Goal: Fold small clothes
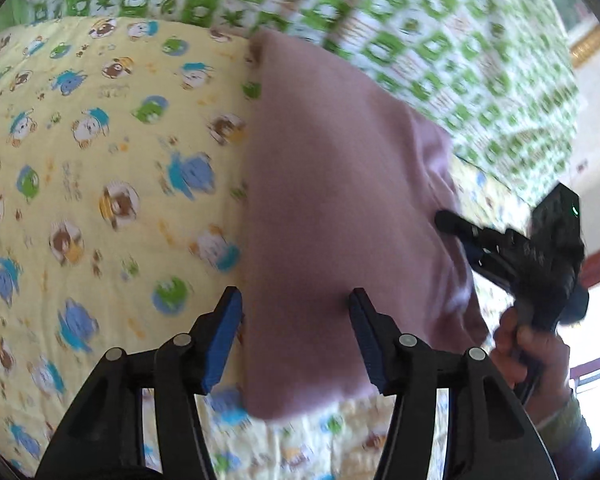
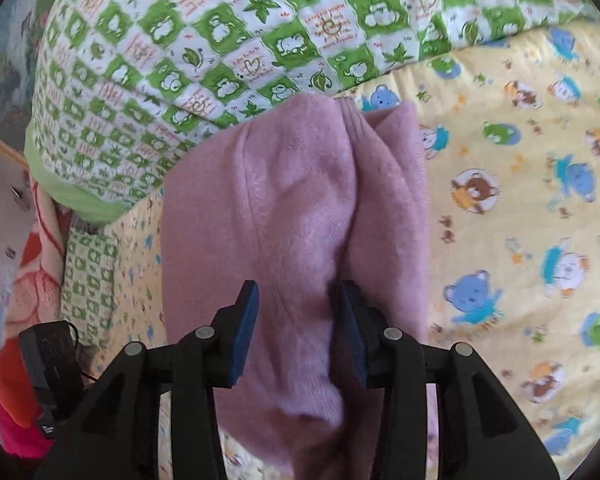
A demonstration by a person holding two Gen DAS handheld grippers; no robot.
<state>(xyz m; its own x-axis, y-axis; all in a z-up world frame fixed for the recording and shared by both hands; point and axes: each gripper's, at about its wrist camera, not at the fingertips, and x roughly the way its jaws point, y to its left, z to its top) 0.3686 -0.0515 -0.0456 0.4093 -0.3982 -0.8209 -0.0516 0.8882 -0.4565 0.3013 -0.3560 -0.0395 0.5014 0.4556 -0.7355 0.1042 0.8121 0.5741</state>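
A folded pink fleece garment [image 1: 332, 180] lies on a yellow cartoon-print sheet [image 1: 80, 160]. My left gripper [image 1: 296, 320] hovers open over the garment's near end. Its left pad is just off the cloth's left edge and its right pad is above the cloth. In the right wrist view the same pink garment [image 2: 292, 200] shows a fold line down its middle. My right gripper [image 2: 296, 316] stands open over the near part, with cloth below and between the pads. In the left wrist view the right gripper [image 1: 456, 232] reaches the garment's right edge, held by a hand [image 1: 516, 344].
A green-and-white checked quilt [image 2: 220, 40] is bunched along the far side of the bed, touching the garment's far end. A red and orange blanket [image 2: 24, 280] and a small black device [image 2: 48, 360] lie at the left in the right wrist view.
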